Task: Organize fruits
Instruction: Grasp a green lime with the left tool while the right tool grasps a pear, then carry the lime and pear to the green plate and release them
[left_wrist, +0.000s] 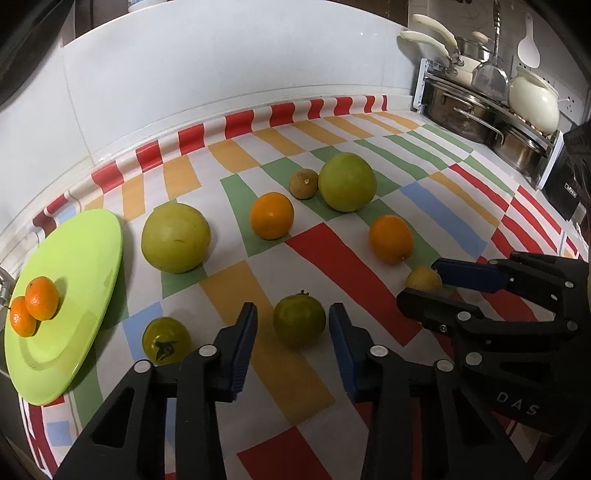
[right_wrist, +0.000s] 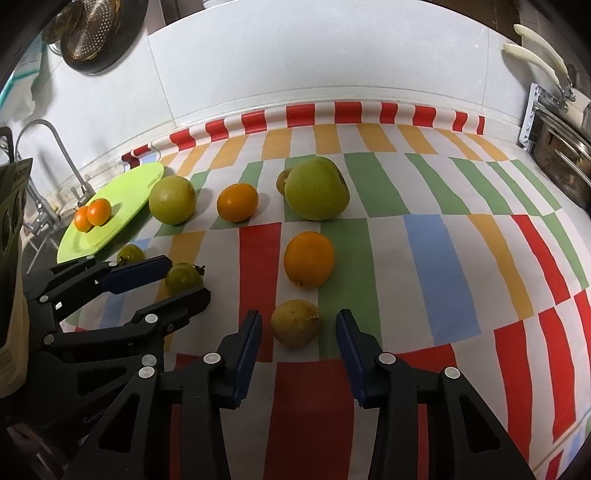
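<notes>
Both tools gaped: left tool straddled green fruit, right tool yellow fruit; you needed centred, gentle squeeze

My two wrist views sit low and close over the bench, facing the wall; both share the fruit spread.

The lime-green plate looks like glossy smooth plastic, resting on a matt striped tablecloth. Behind the cloth, the white wall tiles are smooth and faintly shiny. Right of them, steel pots gleam metallic.
</notes>
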